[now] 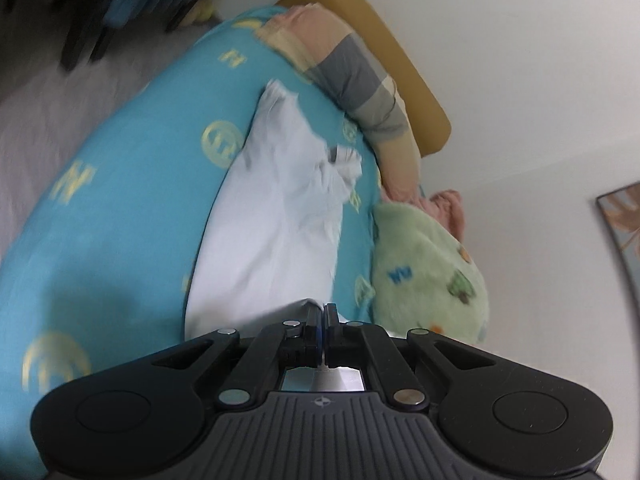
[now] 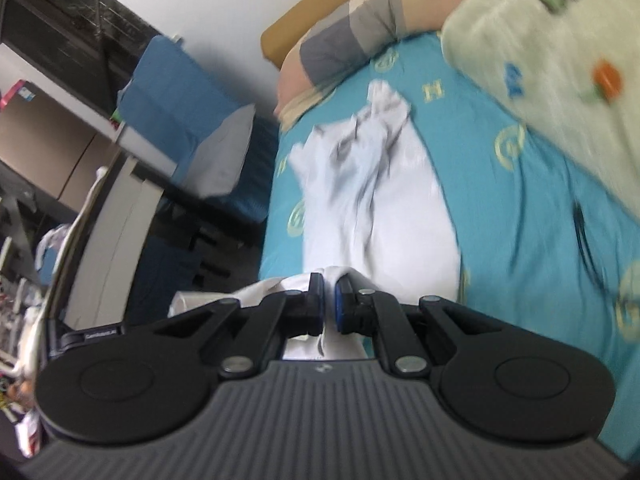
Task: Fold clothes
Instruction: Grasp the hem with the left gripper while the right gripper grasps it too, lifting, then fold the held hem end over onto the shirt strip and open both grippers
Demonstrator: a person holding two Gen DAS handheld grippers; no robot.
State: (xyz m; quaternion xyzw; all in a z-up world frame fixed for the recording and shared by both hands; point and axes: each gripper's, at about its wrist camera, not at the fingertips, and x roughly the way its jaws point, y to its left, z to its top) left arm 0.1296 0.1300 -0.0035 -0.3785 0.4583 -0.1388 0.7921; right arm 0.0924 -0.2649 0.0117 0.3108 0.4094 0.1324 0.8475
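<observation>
Presently: white garment [image 1: 276, 208] on turquoise bedsheet [image 1: 120, 208], near edge pinched by closed left gripper [image 1: 323, 312] and right gripper [image 2: 329, 300].

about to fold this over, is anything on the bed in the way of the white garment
Nothing visible blocks it. The white garment lies on bare teal sheet, pinched by the left gripper and right gripper. The green blanket lies beside it, the pillow beyond.

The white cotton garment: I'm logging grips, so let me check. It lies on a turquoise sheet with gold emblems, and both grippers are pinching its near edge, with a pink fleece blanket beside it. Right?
One slip: the fleece blanket beside it is pale green with cartoon prints, not pink, as the left wrist view shows. The rest stands: the white cotton garment lies on the turquoise sheet, and the left gripper and right gripper both pinch its near edge.
</observation>
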